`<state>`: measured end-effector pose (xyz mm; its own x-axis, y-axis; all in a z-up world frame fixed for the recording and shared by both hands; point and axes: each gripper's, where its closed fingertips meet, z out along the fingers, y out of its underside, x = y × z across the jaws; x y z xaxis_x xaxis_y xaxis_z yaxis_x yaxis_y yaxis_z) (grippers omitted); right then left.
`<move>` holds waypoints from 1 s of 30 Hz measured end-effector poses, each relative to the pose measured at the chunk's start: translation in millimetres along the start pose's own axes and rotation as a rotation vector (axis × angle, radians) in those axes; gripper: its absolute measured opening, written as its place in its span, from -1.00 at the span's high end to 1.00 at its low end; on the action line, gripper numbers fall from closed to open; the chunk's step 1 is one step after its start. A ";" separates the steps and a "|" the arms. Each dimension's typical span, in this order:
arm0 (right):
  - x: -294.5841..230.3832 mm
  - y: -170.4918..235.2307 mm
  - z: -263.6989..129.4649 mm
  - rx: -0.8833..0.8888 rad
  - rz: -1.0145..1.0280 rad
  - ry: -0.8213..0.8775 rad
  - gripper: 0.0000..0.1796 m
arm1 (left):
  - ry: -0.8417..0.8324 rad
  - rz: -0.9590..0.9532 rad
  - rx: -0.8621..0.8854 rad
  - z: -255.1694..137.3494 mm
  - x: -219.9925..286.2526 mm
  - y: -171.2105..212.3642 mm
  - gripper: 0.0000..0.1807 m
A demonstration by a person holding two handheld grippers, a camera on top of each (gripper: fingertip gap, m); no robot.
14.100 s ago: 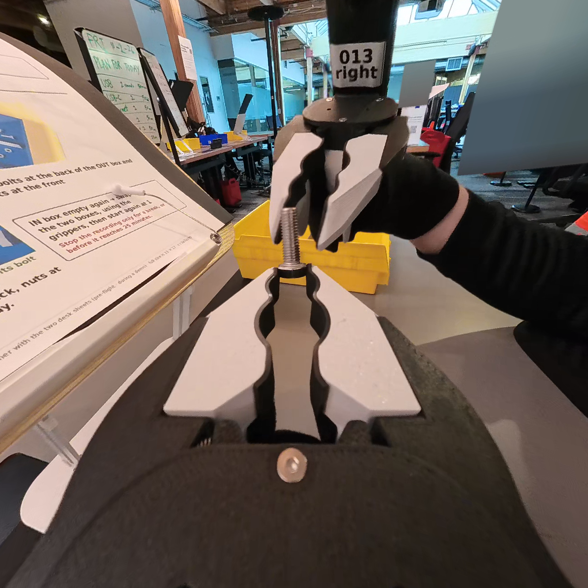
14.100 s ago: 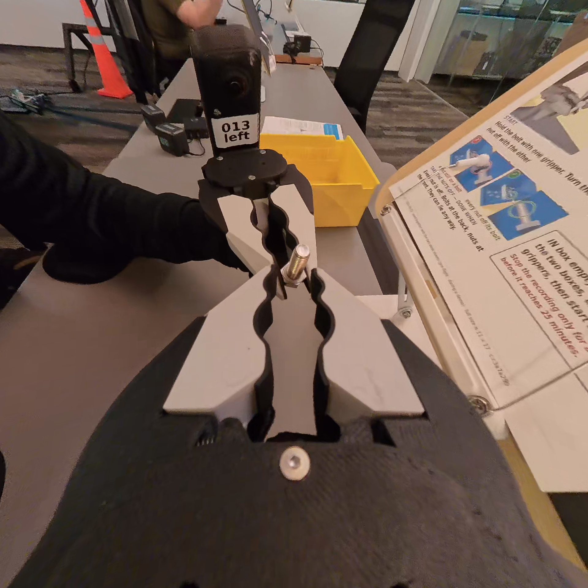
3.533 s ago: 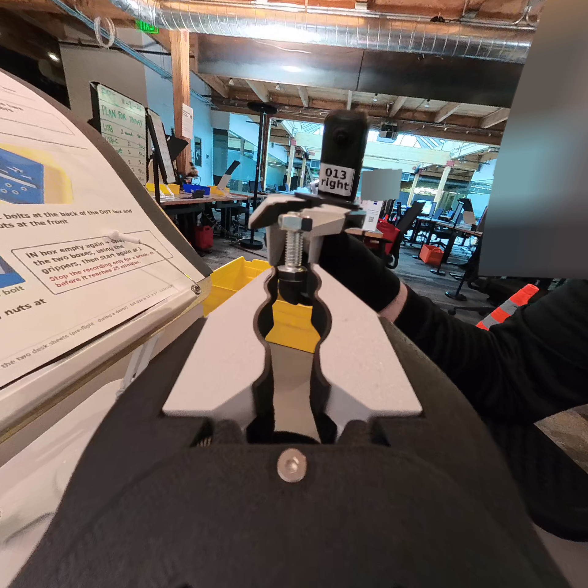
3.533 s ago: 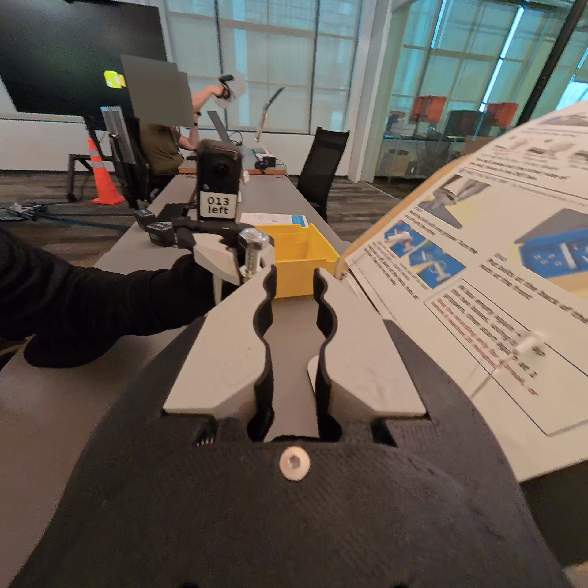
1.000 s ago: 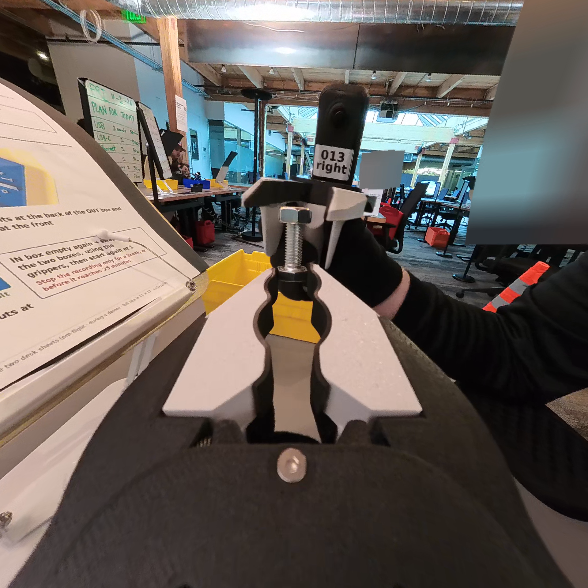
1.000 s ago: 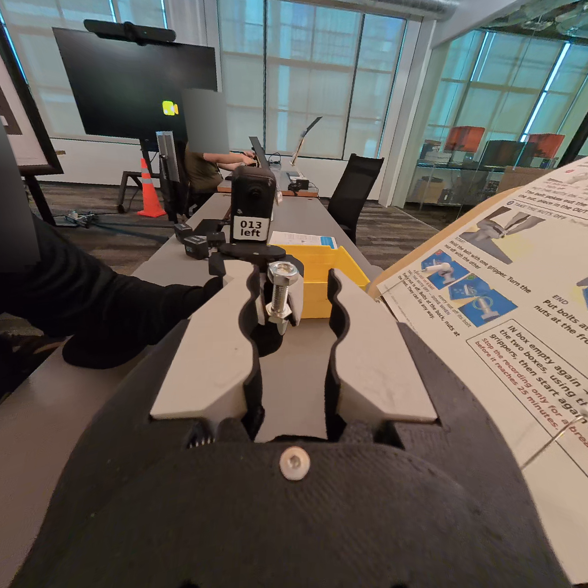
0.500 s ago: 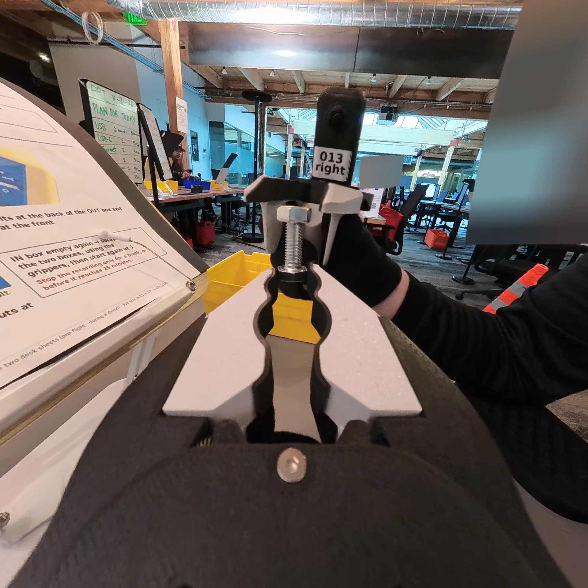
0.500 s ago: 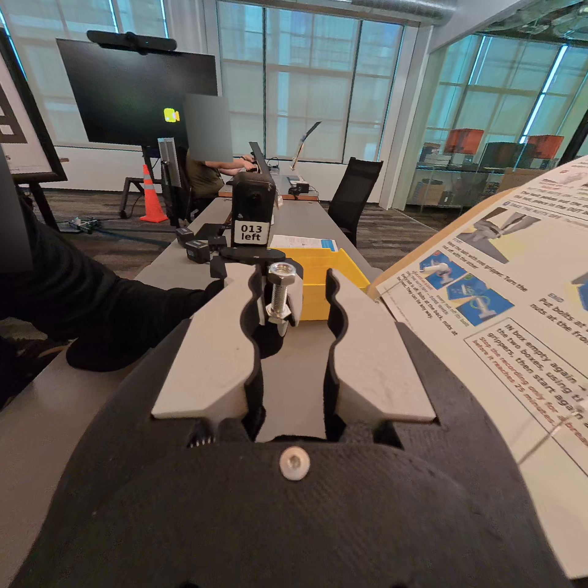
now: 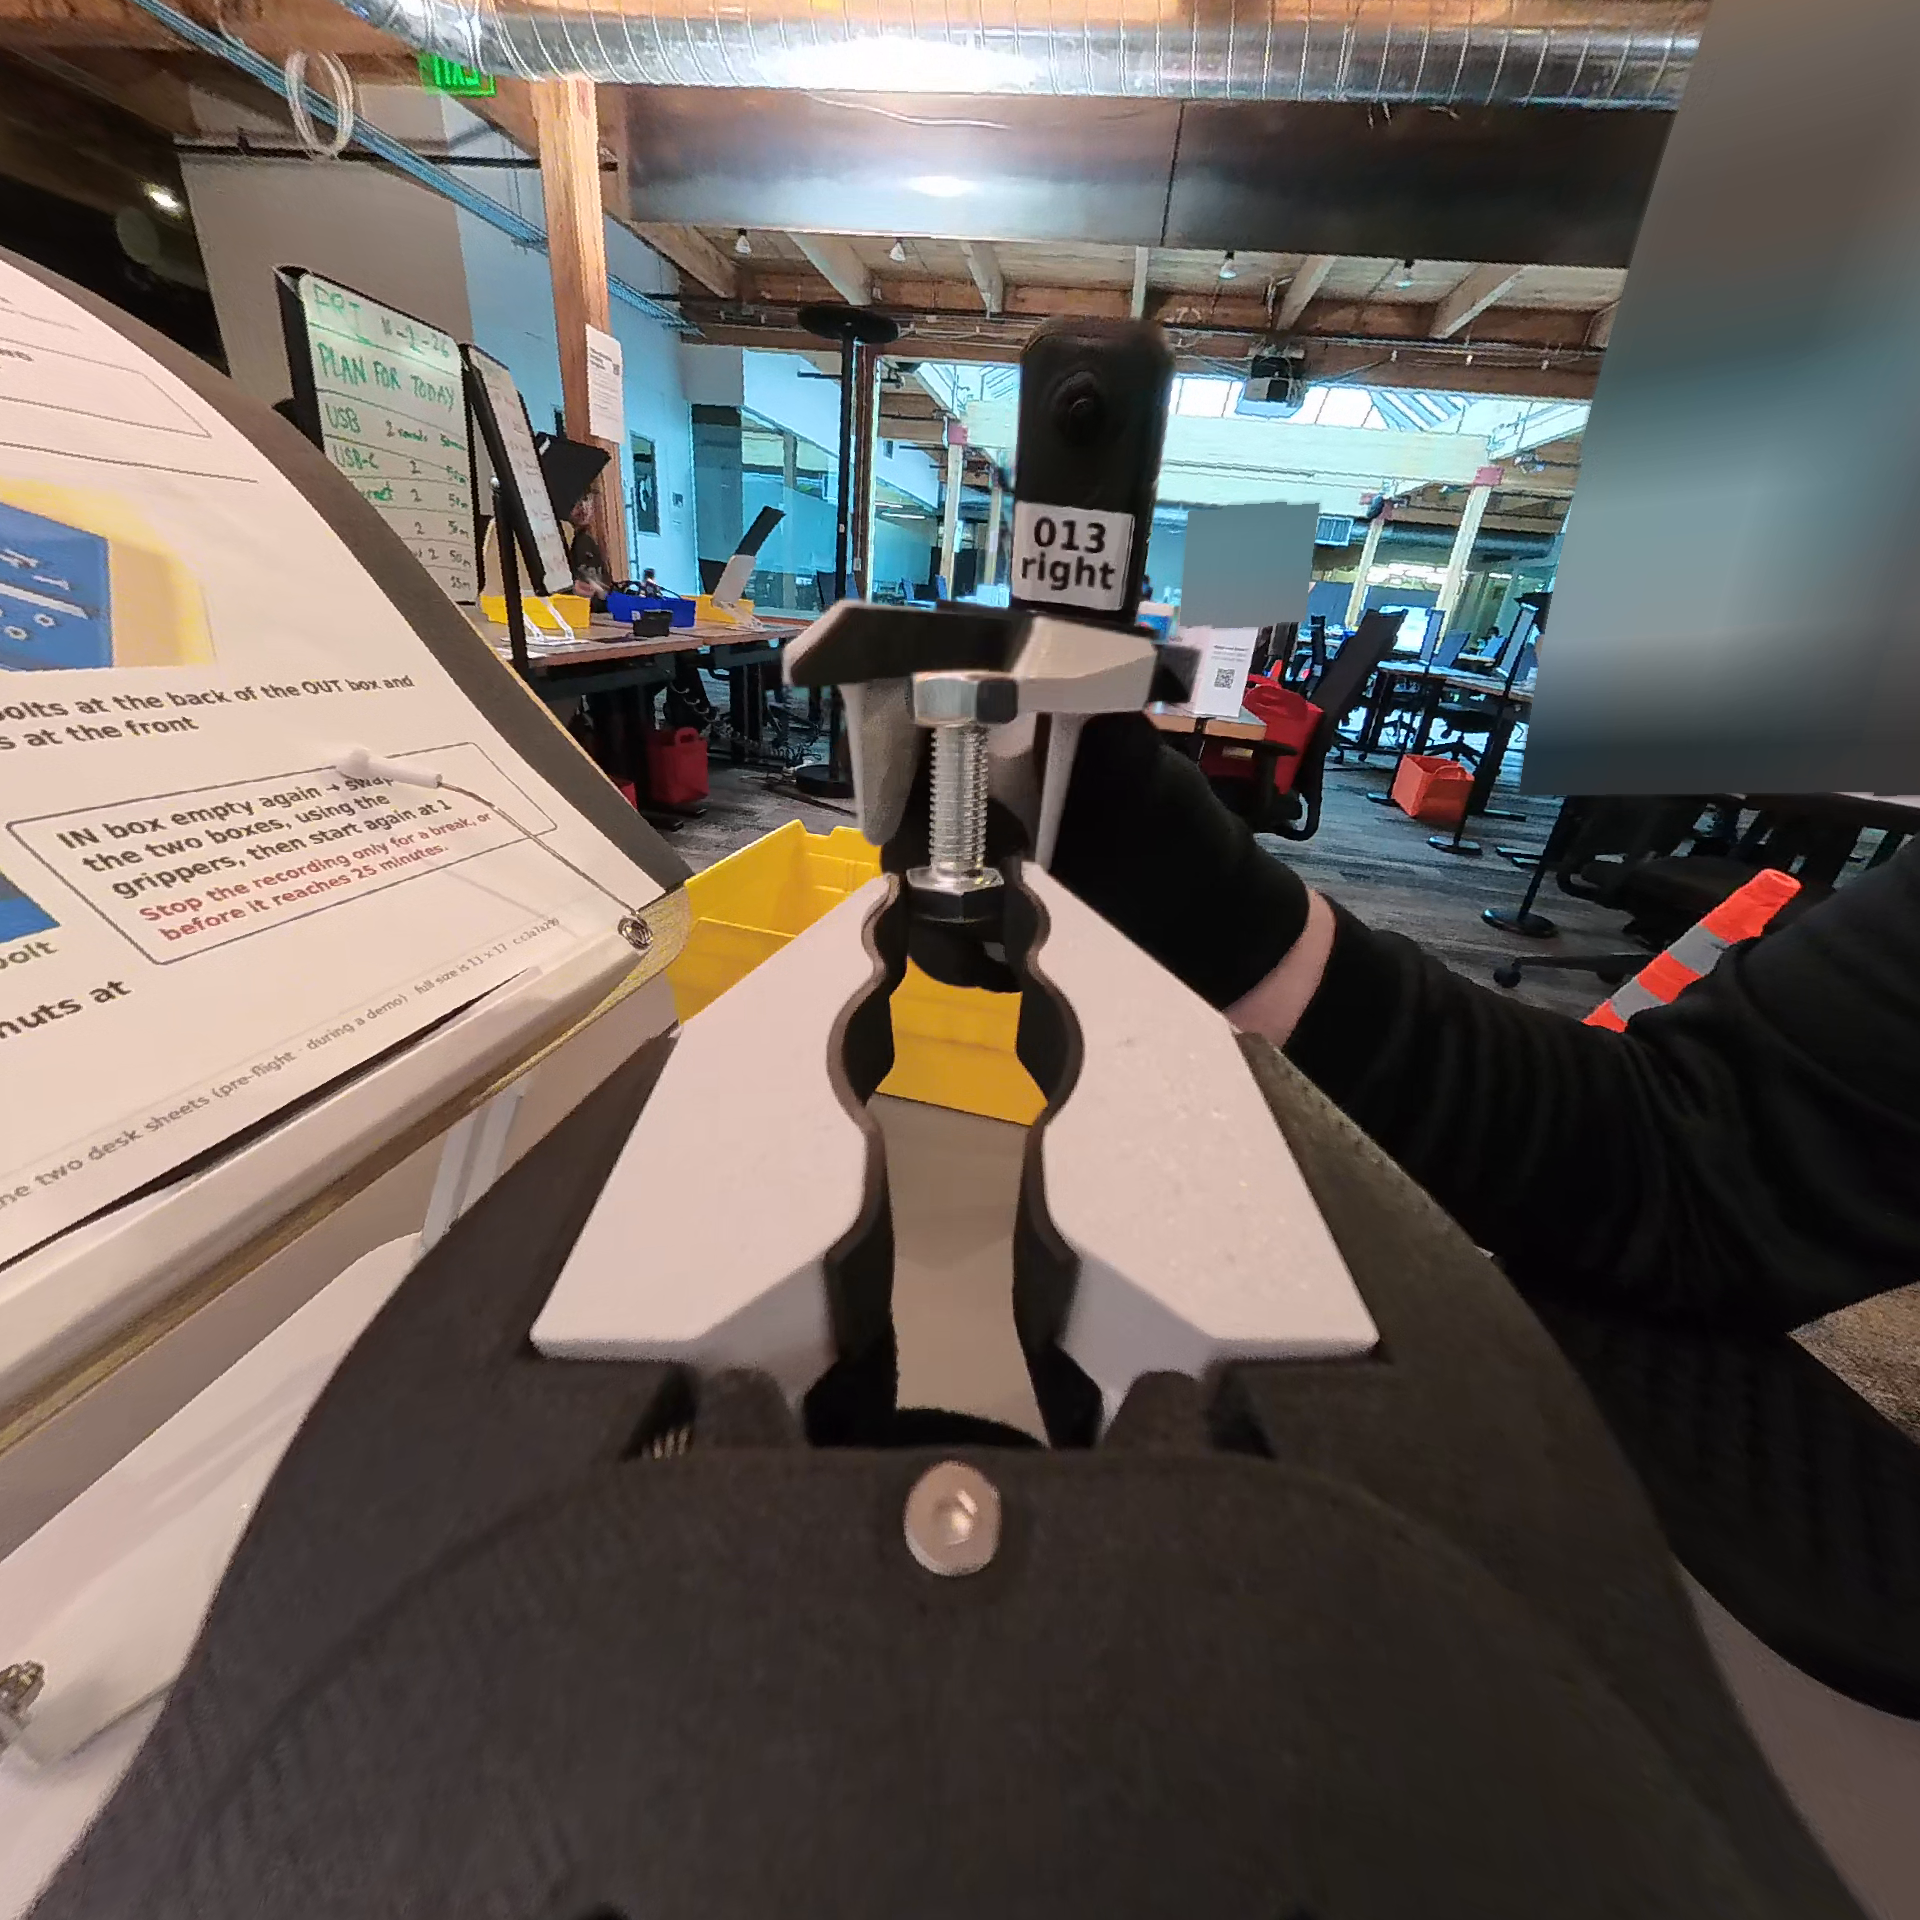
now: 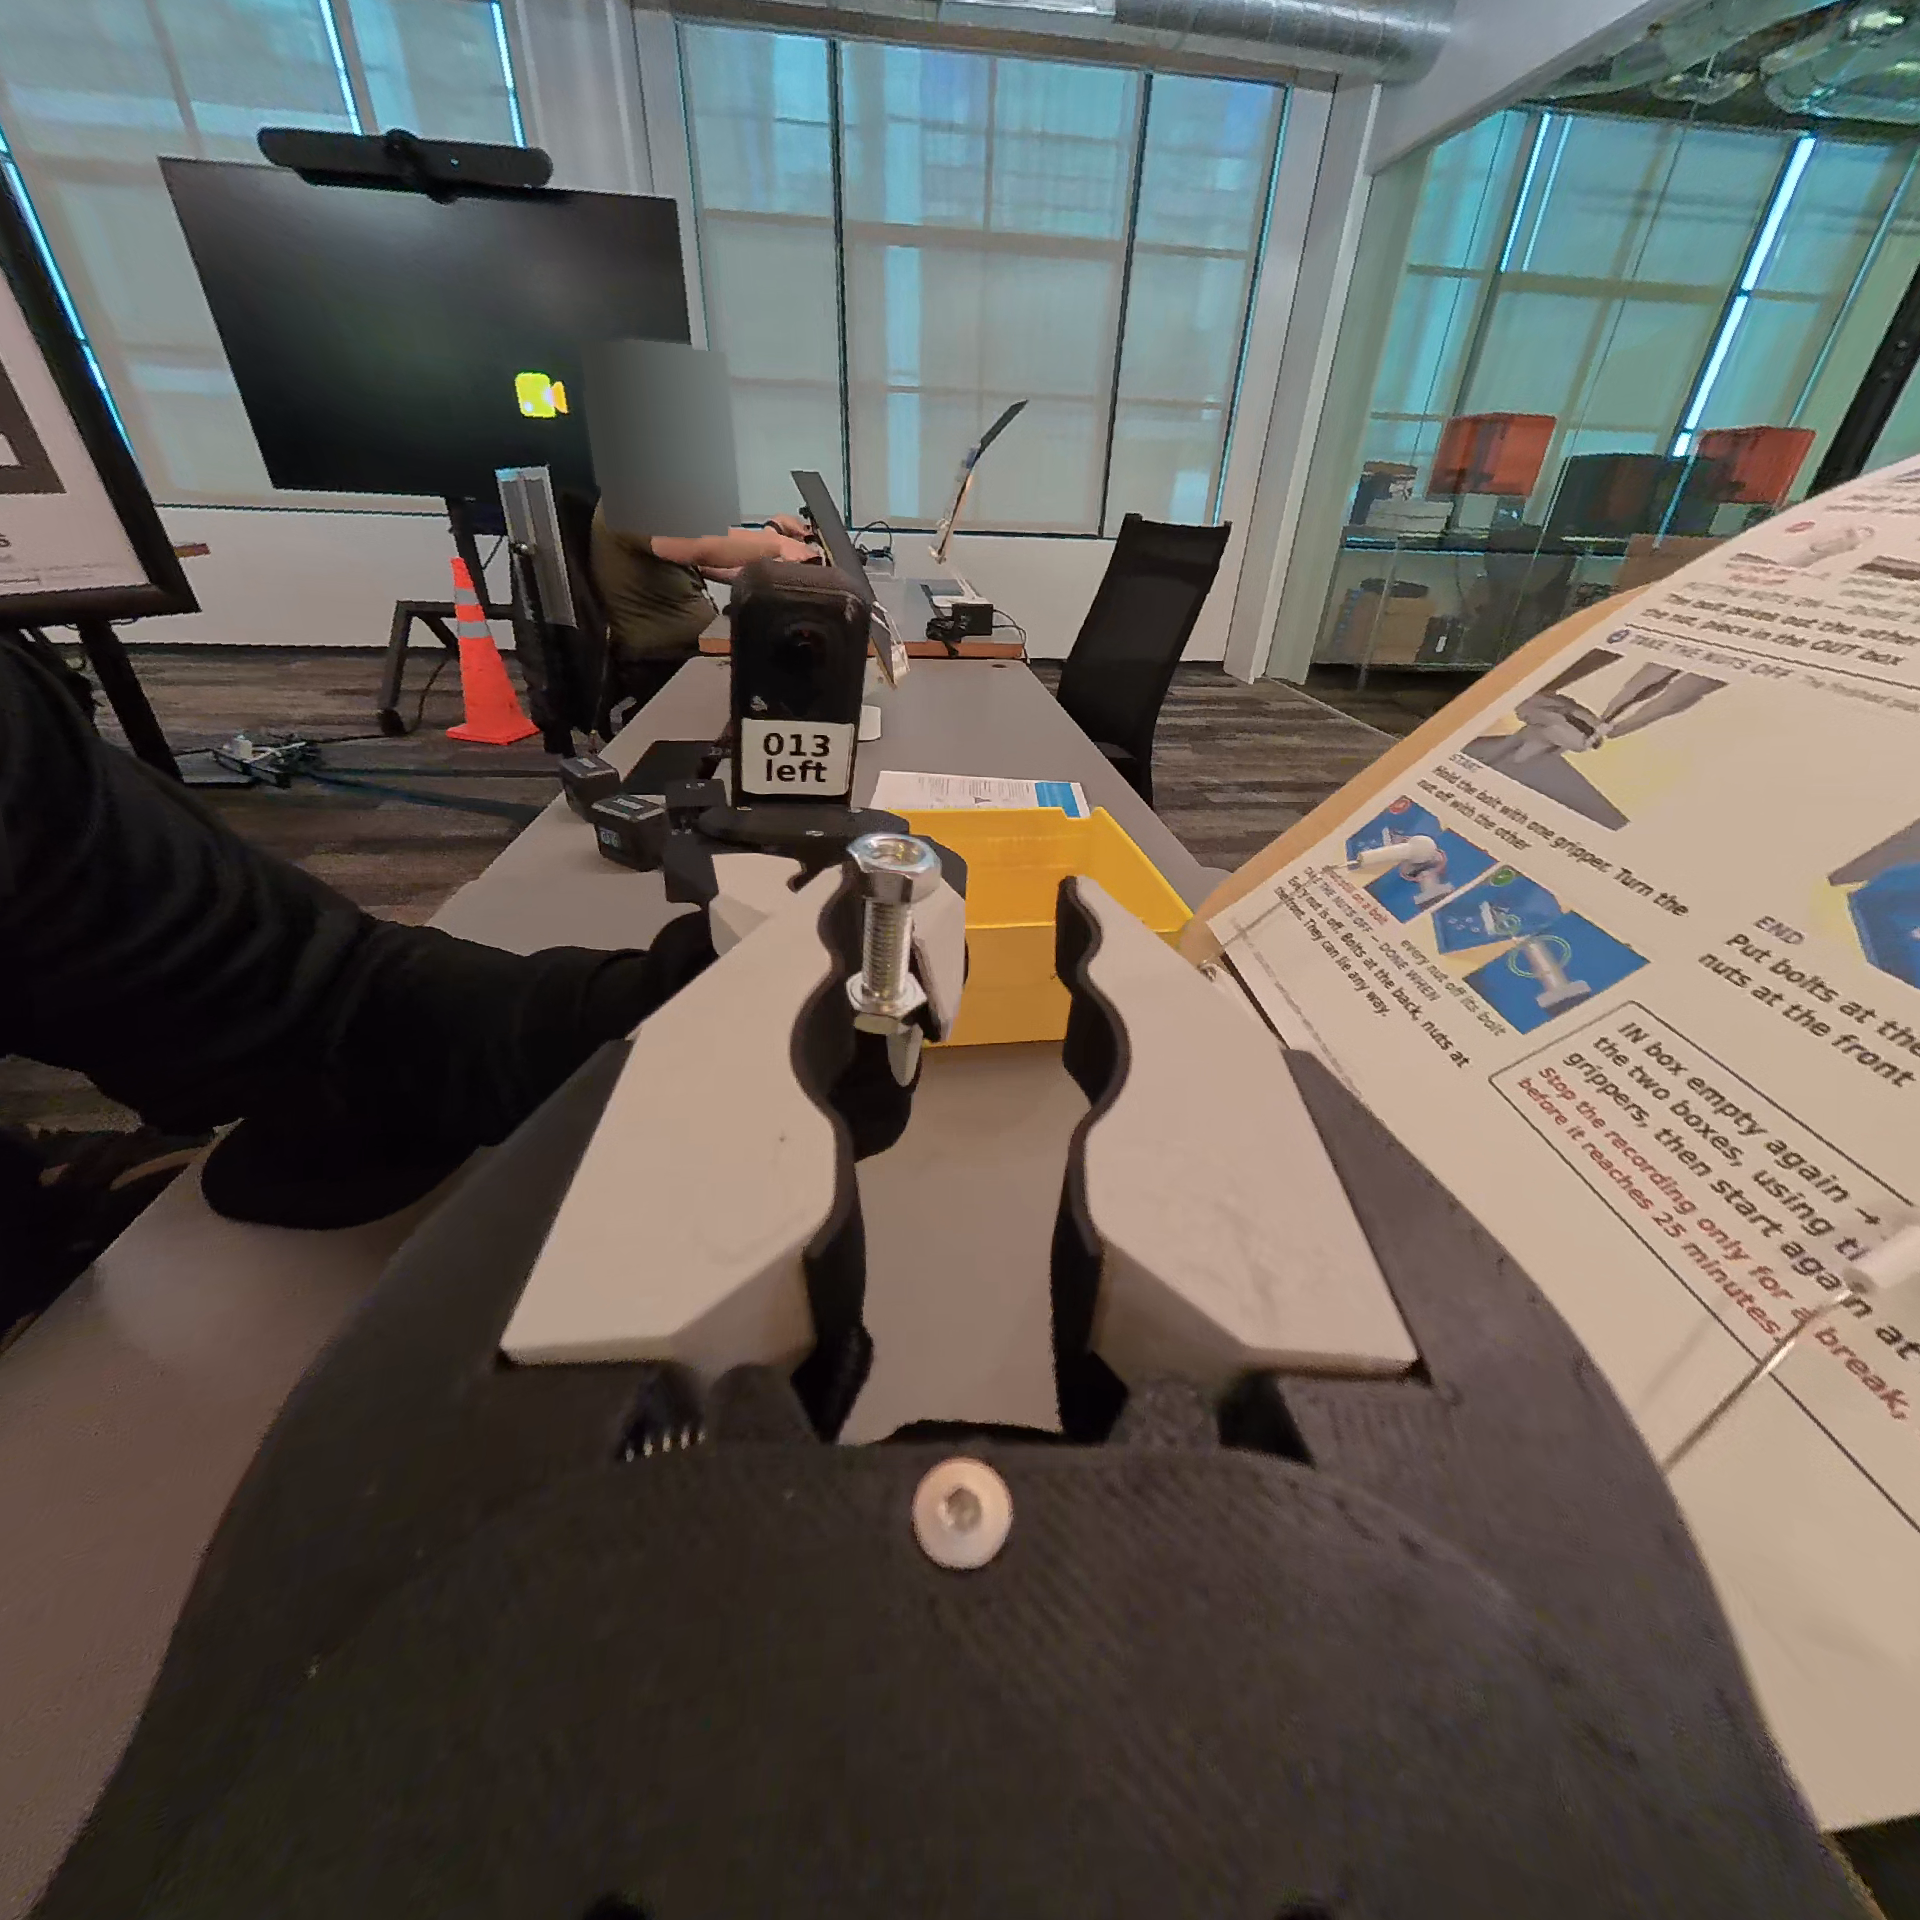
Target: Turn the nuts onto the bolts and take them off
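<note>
A silver bolt [image 9: 958, 800] stands upright with its thread pointing up. My left gripper [image 9: 954, 909] is shut on its lower end, just under the hex head [image 9: 954, 883]. A hex nut [image 9: 961, 698] sits on the top of the thread. In the right wrist view the nut [image 10: 890, 857] shows its hole above the bolt [image 10: 883, 940]. My right gripper [image 10: 948, 904] is open, its fingers on either side of the nut with a gap, the nut nearer the left finger [image 10: 727, 1091]. The right gripper also shows beyond the bolt in the left wrist view [image 9: 977, 717].
A yellow bin [image 9: 769, 904] stands on the grey table [image 10: 582, 894] behind the bolt; it also shows in the right wrist view [image 10: 1029, 862]. A tilted instruction board [image 9: 260, 831] stands close by [image 10: 1610, 987]. Black-sleeved arms [image 9: 1558, 1091] hold the grippers. The grippers are tip to tip, or close to it.
14 s ago the thread was bare; now the nut sits on its top. 3.5 s ago the right jaws were narrower at the nut; they have since opened. Hardly anything has moved in the last second.
</note>
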<state>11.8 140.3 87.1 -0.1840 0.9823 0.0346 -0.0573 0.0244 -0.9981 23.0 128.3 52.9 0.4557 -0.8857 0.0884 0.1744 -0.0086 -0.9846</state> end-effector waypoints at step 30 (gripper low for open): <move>1.8 11.9 6.1 -0.109 -0.034 0.046 0.59 | -0.151 0.124 -0.095 1.1 -17.2 14.3 0.82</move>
<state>4.8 141.2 75.6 -0.1388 0.9880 0.0684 0.0446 0.0753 -0.9962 18.6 143.9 37.5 0.5954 -0.8032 -0.0199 0.0292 0.0464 -0.9985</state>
